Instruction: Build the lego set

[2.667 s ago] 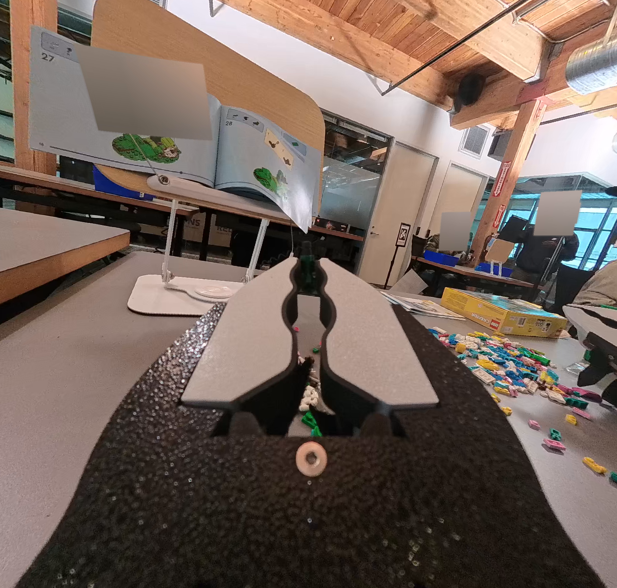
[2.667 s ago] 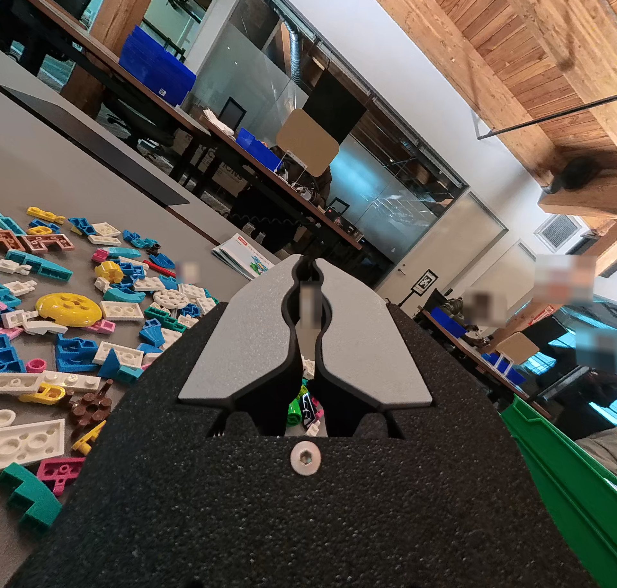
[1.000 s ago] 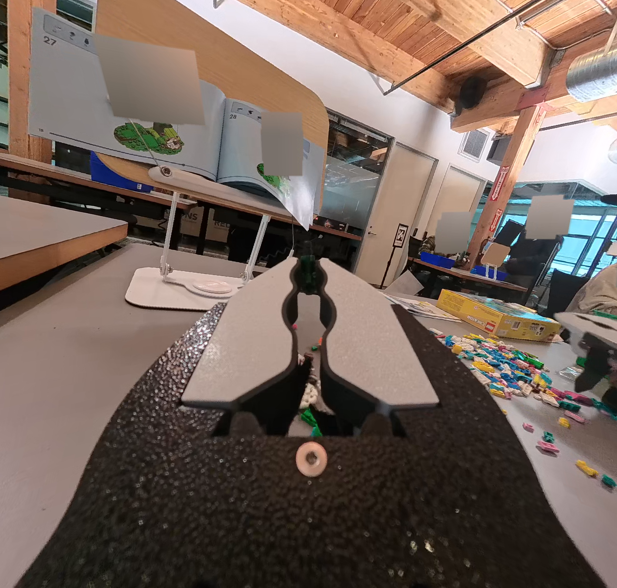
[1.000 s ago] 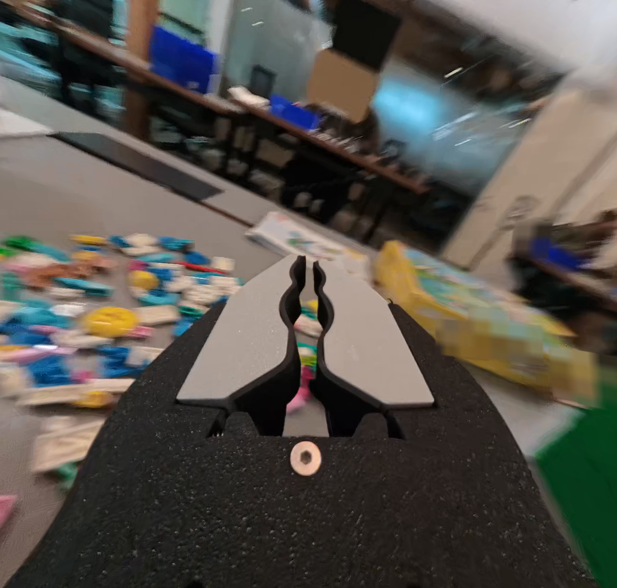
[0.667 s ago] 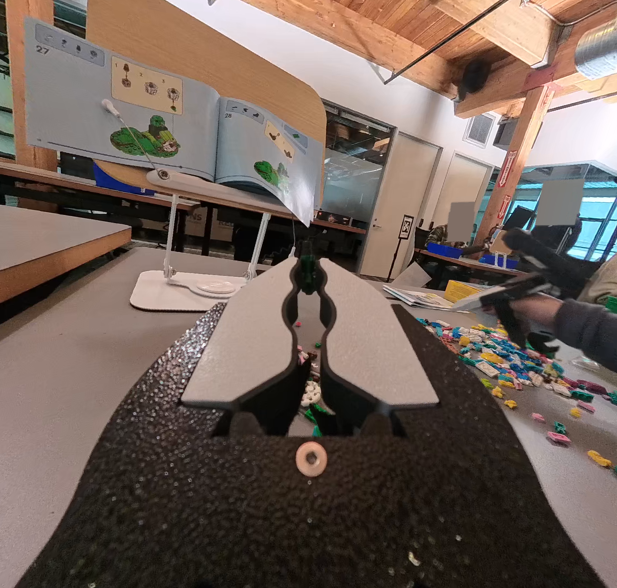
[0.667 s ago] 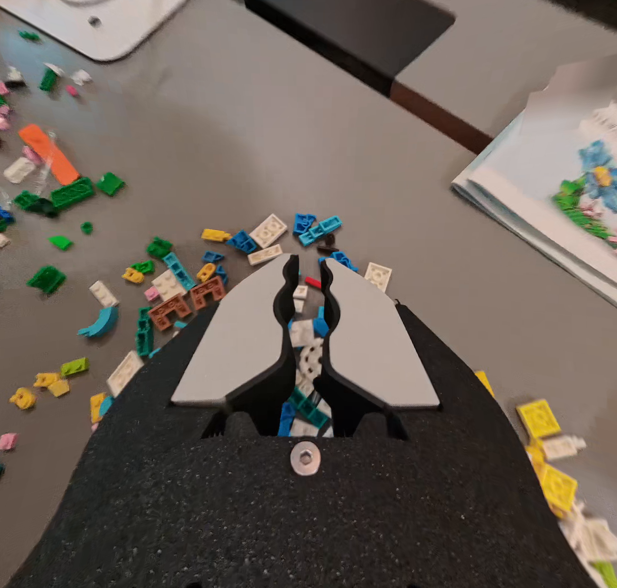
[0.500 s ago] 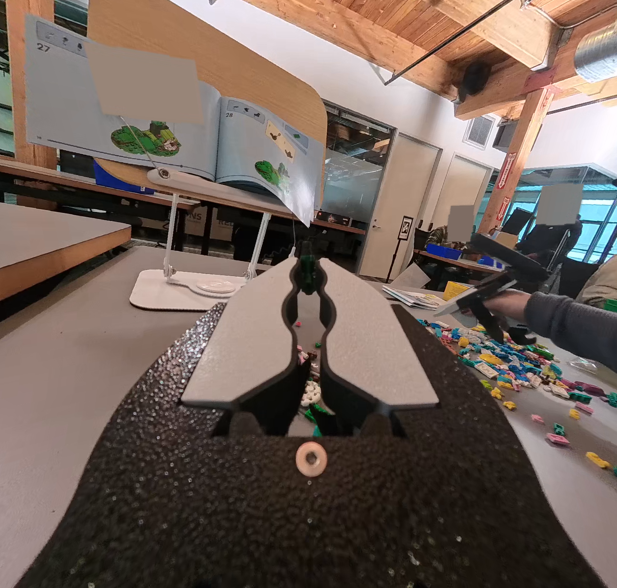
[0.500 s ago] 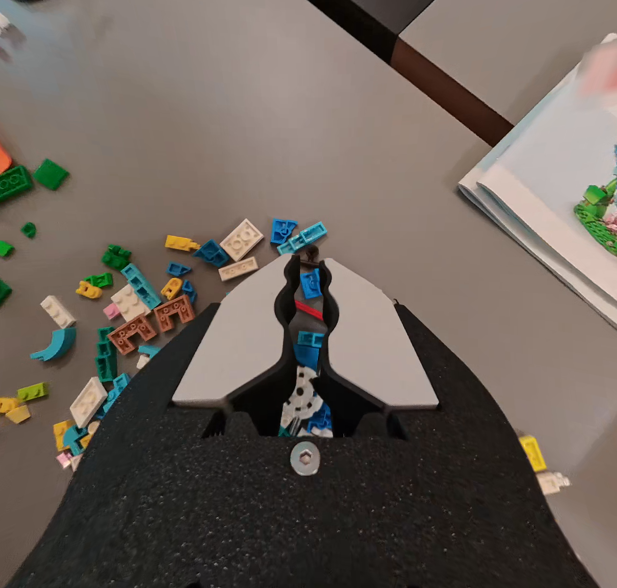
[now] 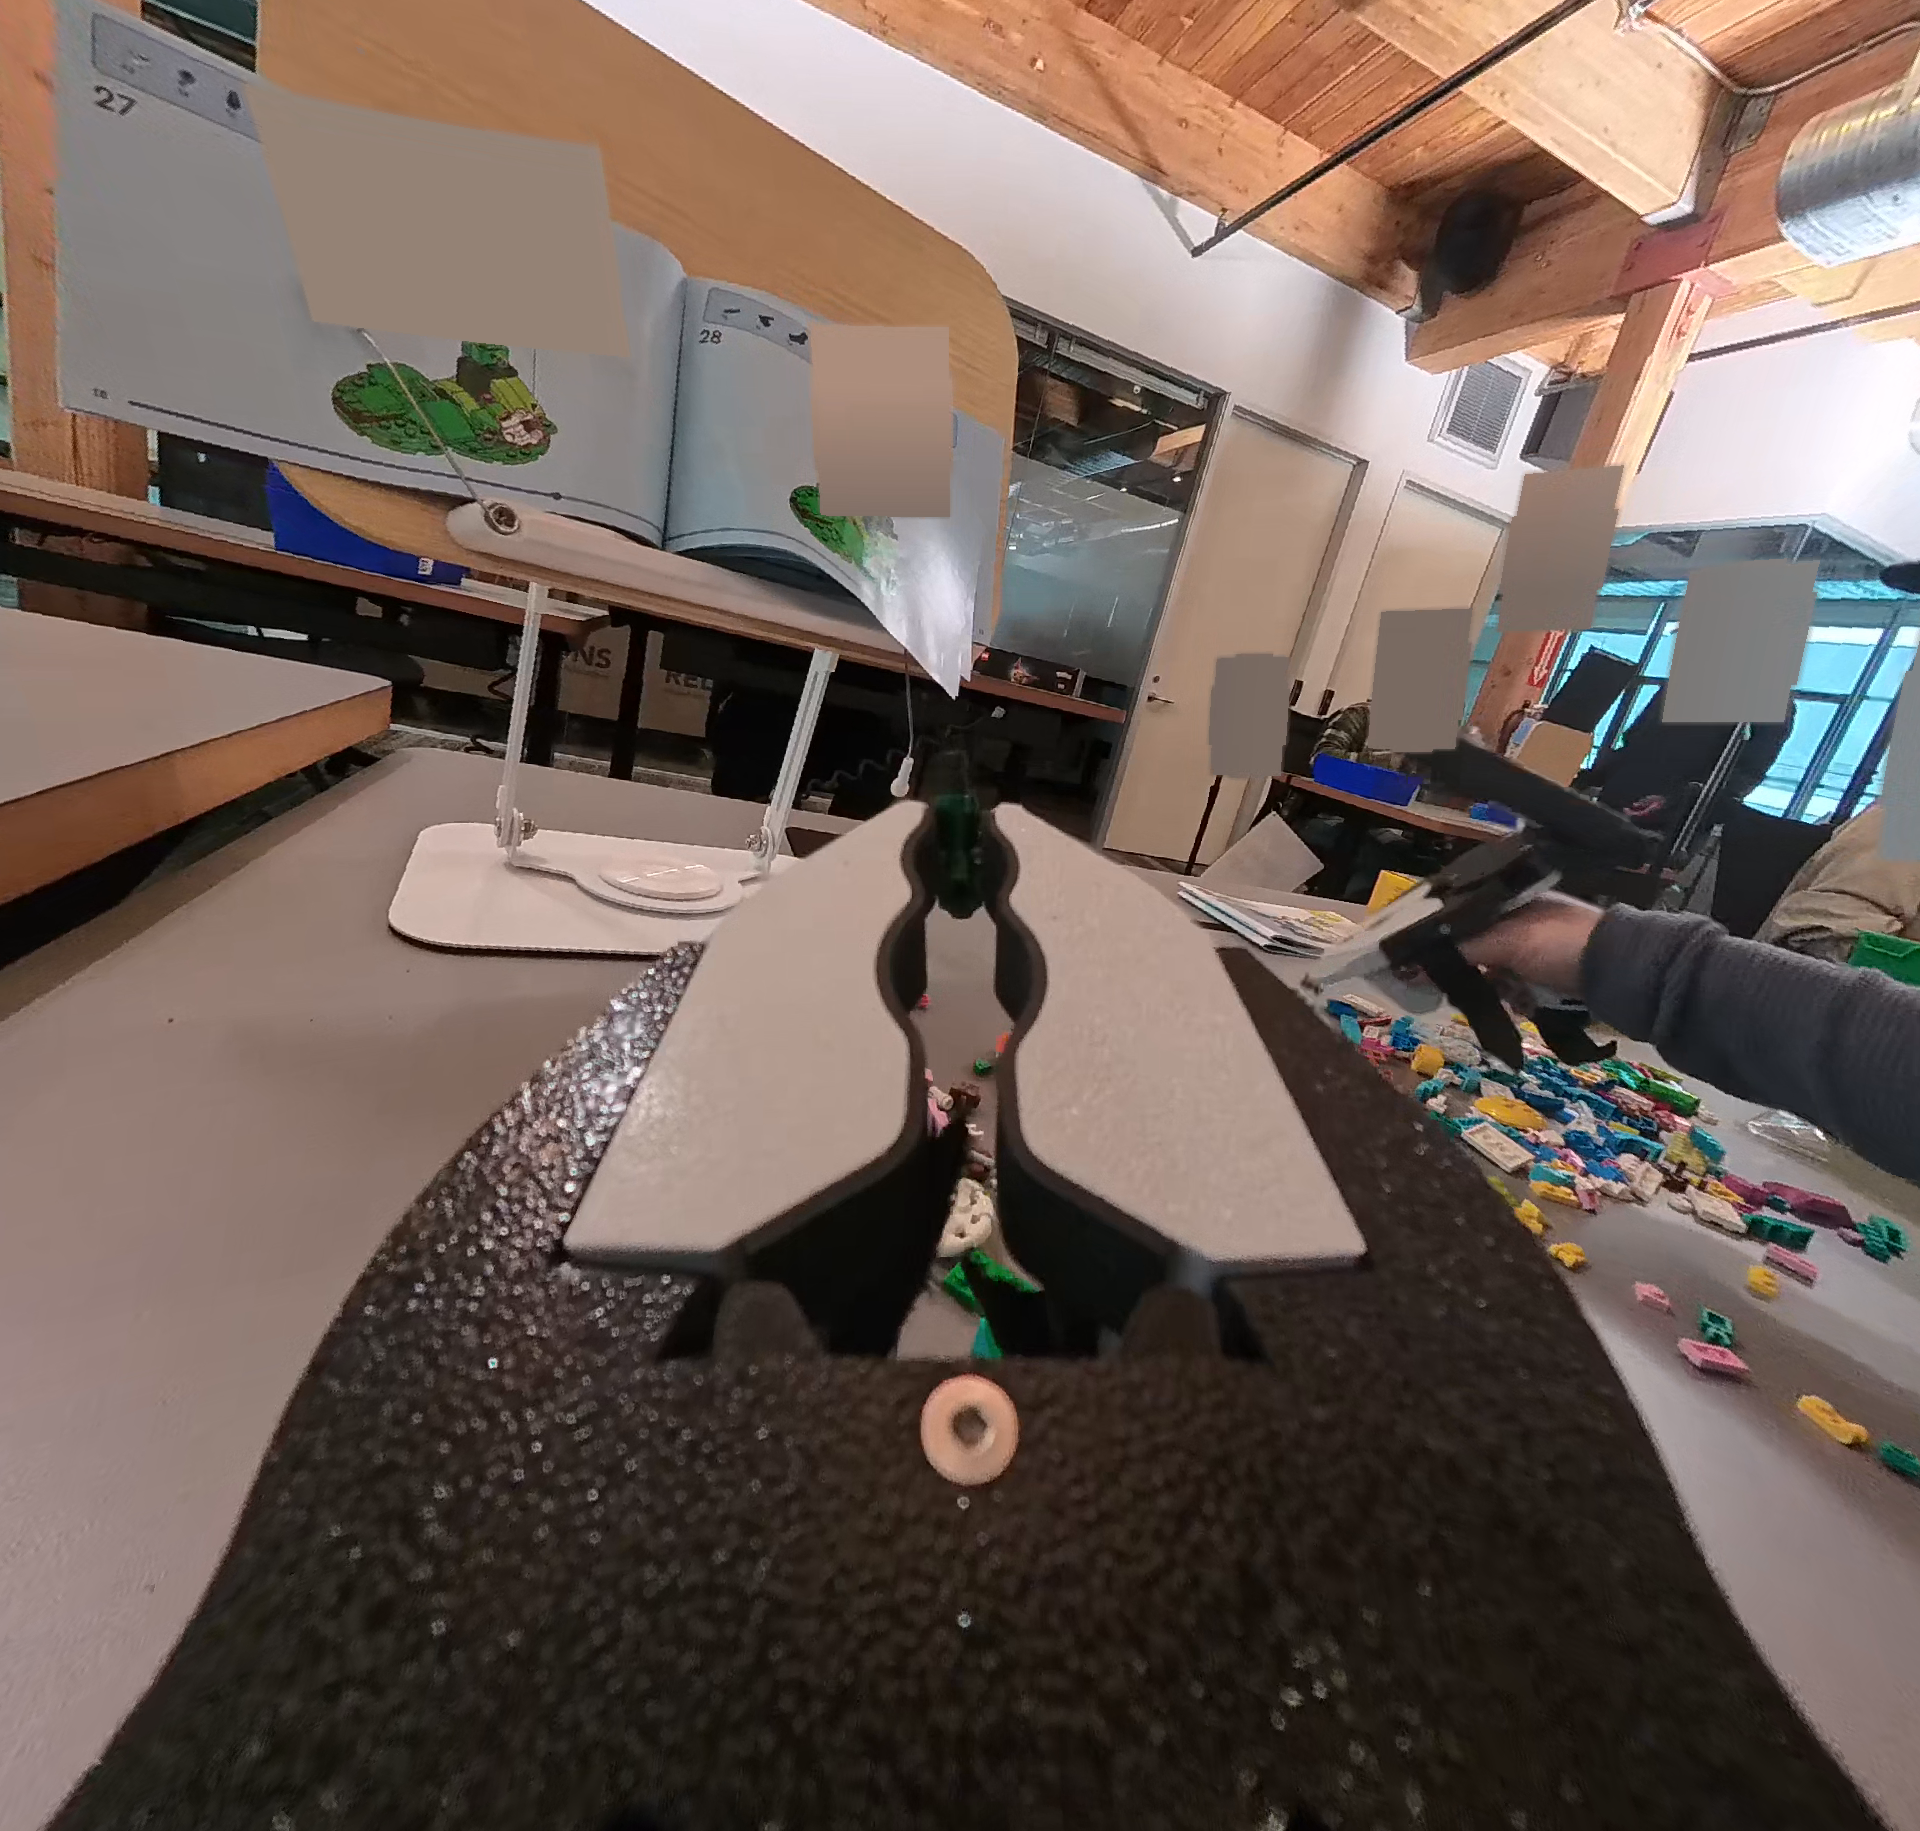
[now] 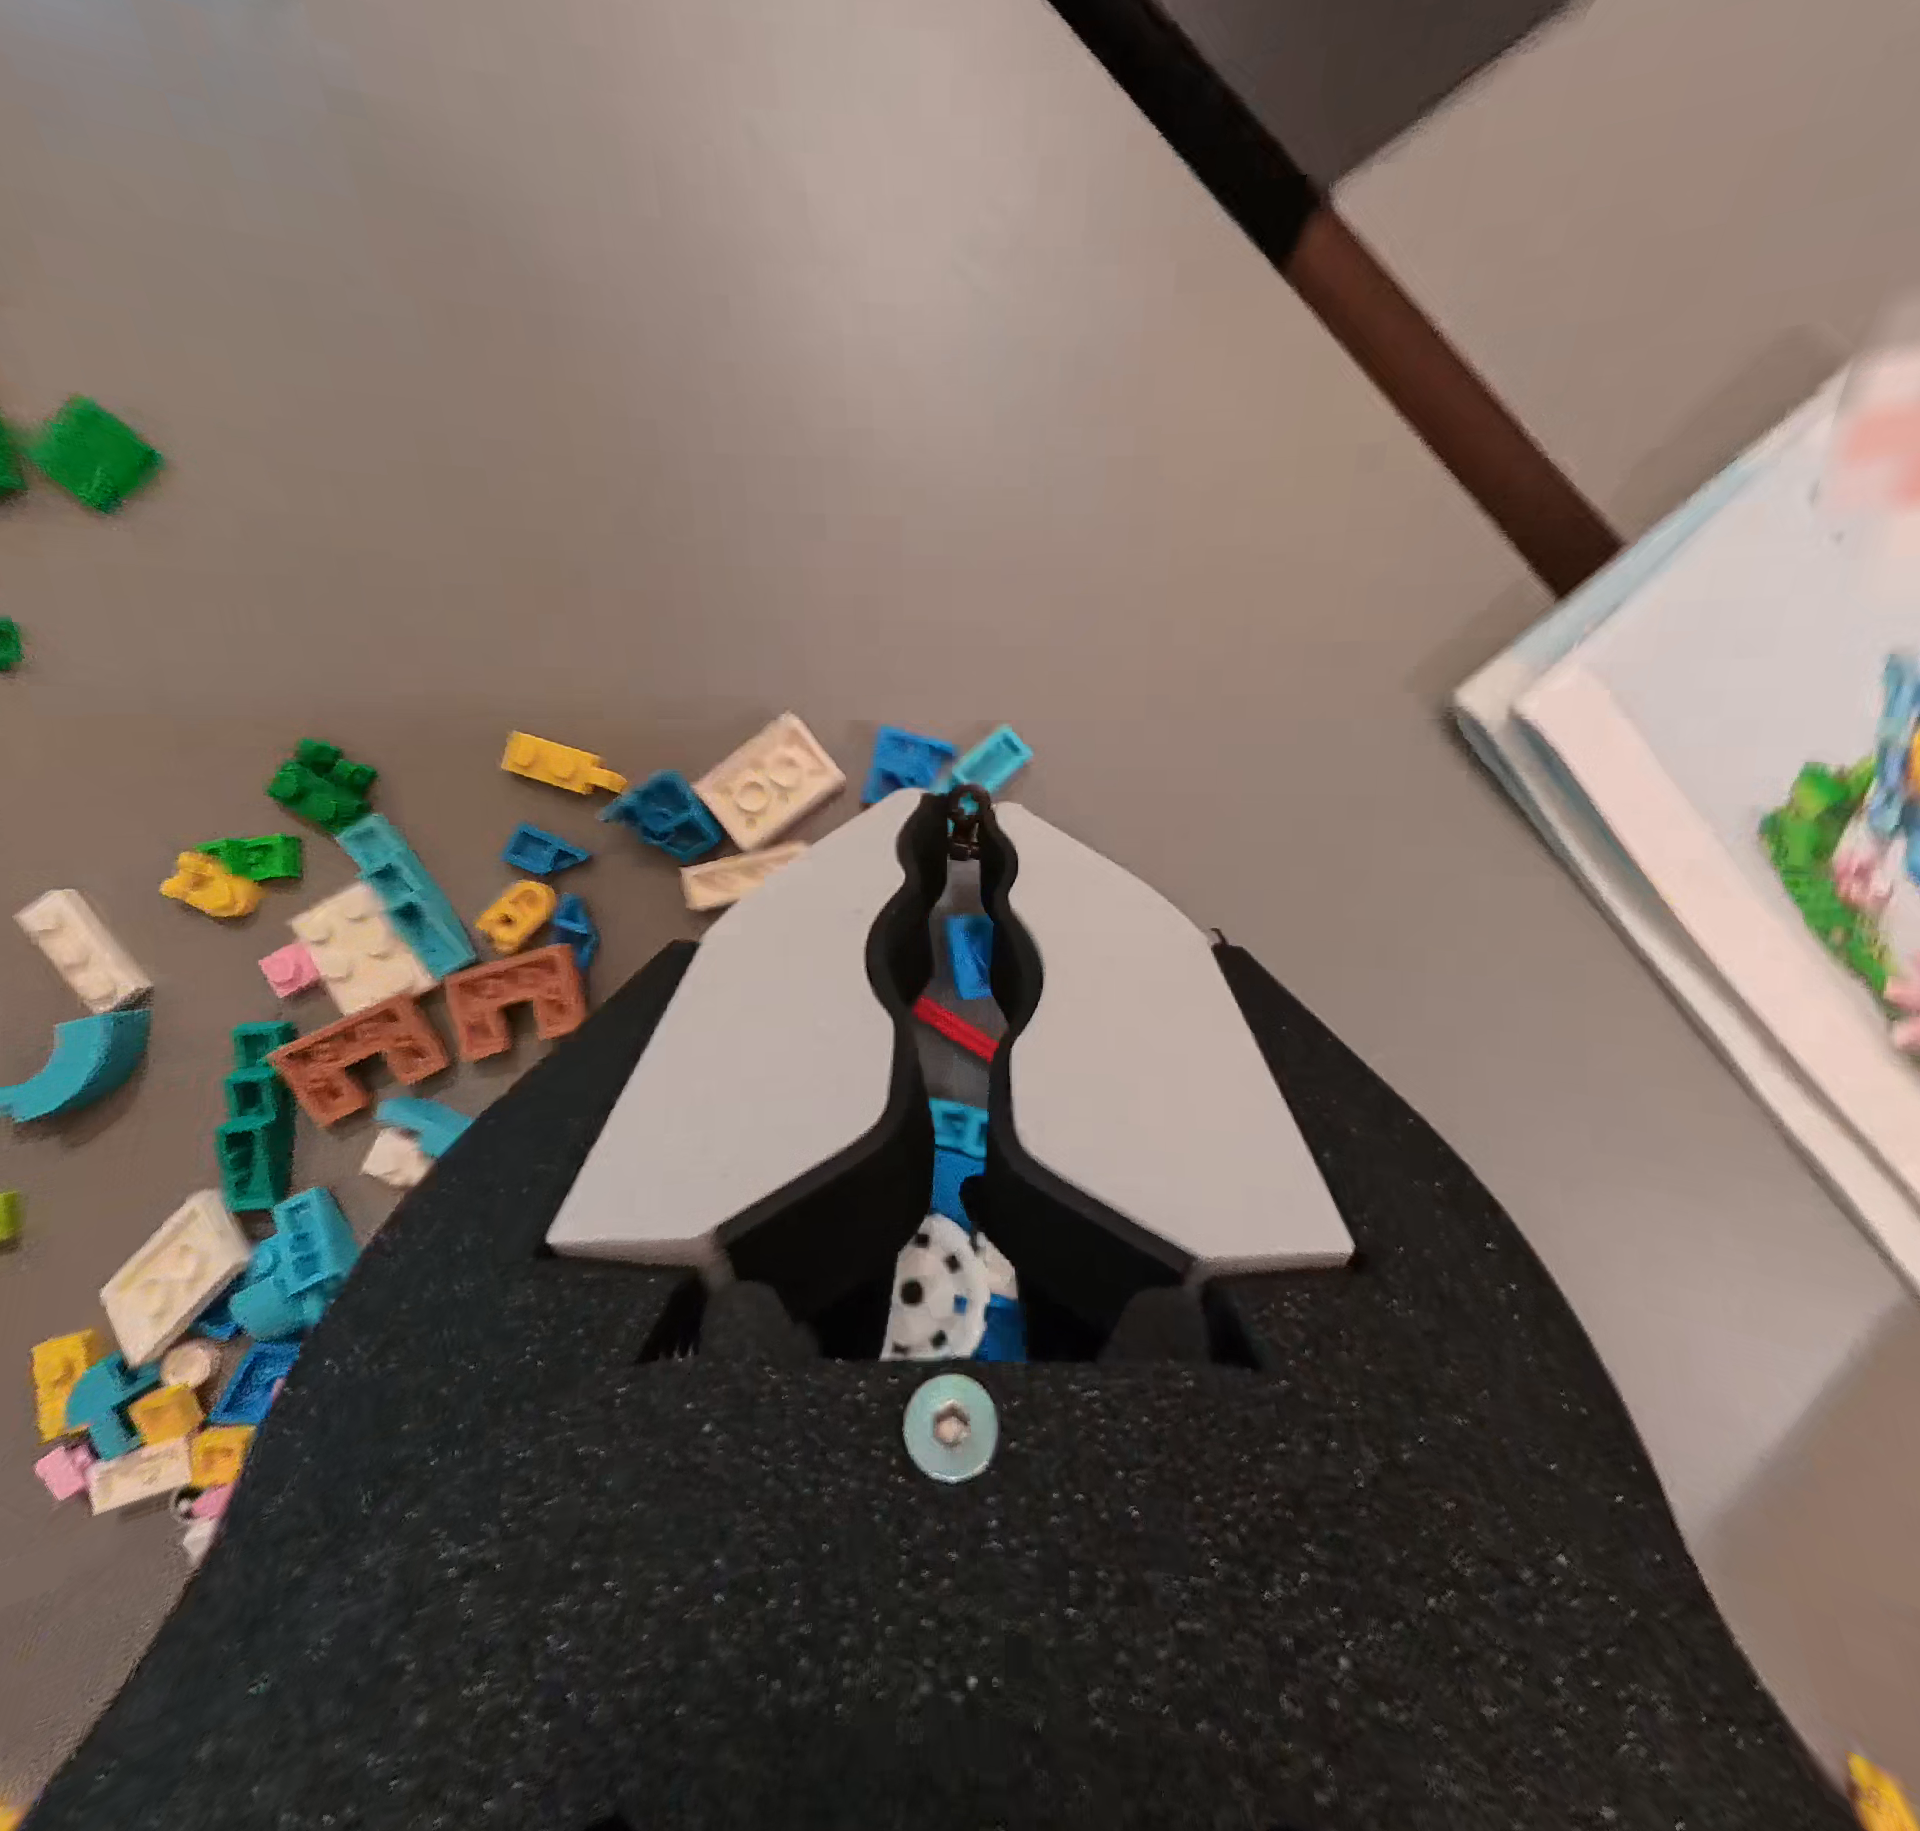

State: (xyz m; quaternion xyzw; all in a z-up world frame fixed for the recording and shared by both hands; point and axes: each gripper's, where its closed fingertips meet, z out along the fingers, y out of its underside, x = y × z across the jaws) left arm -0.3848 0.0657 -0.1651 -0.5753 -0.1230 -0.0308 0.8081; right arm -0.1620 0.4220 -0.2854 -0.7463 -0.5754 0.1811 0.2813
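Left gripper [image 9: 957, 851] has its jaws pinched on a small dark green piece [image 9: 954, 839] right at the tips, held up off the grey worktop [image 9: 208, 1106], facing the instruction booklet [image 9: 364, 327] on its white stand [image 9: 582, 877]. Right gripper [image 10: 966, 825] points down at the pile of loose bricks [image 10: 343, 1002], jaws nearly together, and a tiny black piece [image 10: 966, 831] sits between the tips. It looks gripped, but the piece is too small to be sure how firmly. In the left view the right gripper [image 9: 1455, 950] hangs over the same pile [image 9: 1558, 1127], well apart from the left one.

Risks: both pieces are held only at the very tips, so a slight loosening or a bump could drop either one. The black piece would fall into the clutter and be hard to find. The right view is blurred, so the gripper is likely moving; a fast swing could flick the piece out. Jaws dipping low could scatter bricks such as the brown arch pieces [image 10: 426, 1028]. A second booklet [image 10: 1714, 846] lies at the right edge, near enough to snag.

Orientation: the green piece's long axis runs along the jaws, pointing forward and slightly up past the tips. The black piece also lies lengthwise along the jaws, its ringed end poking out beyond the tips toward the far worktop.
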